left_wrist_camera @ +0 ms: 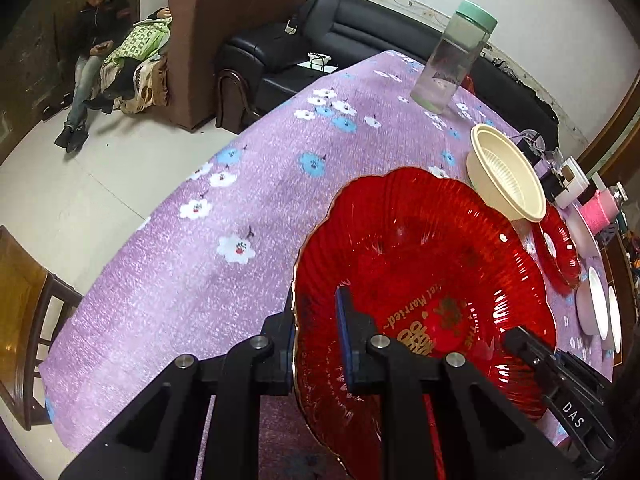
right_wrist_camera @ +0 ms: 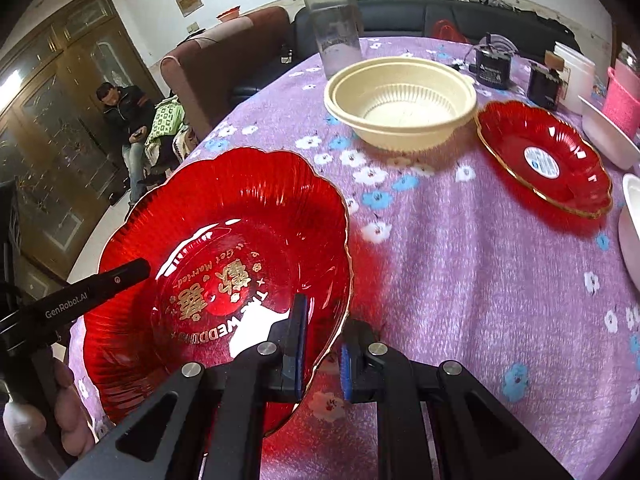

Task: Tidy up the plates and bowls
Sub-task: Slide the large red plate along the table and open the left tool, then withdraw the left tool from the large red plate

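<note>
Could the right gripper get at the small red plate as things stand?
Probably not yet: the right gripper is shut on the big red plate's rim, as is the left gripper. The cloth toward the small red plate looks bare.

Each view is taken from just behind its own fingers, angled steeply down and close to the surface [left_wrist_camera: 168, 280]. The large red plate [left_wrist_camera: 420, 264] is shared from opposite rims.

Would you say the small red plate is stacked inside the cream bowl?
No, the small red plate lies on the tablecloth beside the cream bowl.
</note>
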Tool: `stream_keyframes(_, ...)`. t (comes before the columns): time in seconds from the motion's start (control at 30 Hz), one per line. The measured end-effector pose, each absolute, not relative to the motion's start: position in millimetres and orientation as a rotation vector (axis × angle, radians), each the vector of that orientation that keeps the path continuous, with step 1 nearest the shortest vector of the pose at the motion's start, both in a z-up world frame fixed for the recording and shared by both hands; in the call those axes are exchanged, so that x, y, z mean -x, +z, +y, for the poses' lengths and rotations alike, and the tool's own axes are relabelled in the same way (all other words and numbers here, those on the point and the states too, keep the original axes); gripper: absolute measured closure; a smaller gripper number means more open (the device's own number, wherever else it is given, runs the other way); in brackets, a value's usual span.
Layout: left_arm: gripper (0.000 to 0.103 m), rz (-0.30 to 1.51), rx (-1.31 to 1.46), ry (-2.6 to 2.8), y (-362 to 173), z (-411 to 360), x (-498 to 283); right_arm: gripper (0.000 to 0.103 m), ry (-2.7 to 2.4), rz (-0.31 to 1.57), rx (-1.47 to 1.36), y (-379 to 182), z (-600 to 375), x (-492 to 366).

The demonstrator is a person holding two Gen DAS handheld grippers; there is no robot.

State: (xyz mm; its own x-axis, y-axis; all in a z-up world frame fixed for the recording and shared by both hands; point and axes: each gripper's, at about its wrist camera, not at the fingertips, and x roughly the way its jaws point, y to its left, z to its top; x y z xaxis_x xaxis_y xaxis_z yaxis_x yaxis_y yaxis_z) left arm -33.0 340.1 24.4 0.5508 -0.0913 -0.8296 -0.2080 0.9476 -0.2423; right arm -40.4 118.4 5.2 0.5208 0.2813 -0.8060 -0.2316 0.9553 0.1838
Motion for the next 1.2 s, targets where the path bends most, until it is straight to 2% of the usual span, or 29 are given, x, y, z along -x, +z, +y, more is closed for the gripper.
stream_keyframes(0.2,0.086,1.001,0.334,0.079,22.1,336.6,34.4,0.087,0.312,0.993,-0.094,1.4,112.1,37.4)
stream_keyframes(0.3,0.07,0.981,0.336,0.078,29.7,335.9,40.0,0.084,0.32,0.993,-0.129,2.8,108.3,38.7)
stream_keyframes(0.37,0.05,0.951,0.324,0.097,39.3,334.9,47.9,0.075,0.316,0.977,-0.138,5.4,105.7,42.5)
stream_keyframes(0.47,0.044,0.901,0.289,0.121,55.9,331.1,61.4,0.062,0.304,0.942,-0.148,13.7,97.6,49.4)
stream_keyframes(0.57,0.032,0.852,0.223,0.176,72.2,322.9,78.3,0.06,0.294,0.918,-0.158,20.2,87.4,55.7)
stream_keyframes(0.8,0.029,0.724,0.074,0.285,103.7,296.3,120.3,0.054,0.273,0.864,-0.217,33.0,58.8,76.1)
stream_keyframes(0.9,0.024,0.682,0.022,0.311,112.9,284.6,134.3,0.052,0.259,0.836,-0.226,37.3,49.6,86.1)
stream_keyframes(1.2,0.023,0.664,-0.075,0.299,122.7,255.9,144.7,0.048,0.243,0.795,-0.239,44.7,30.8,102.4)
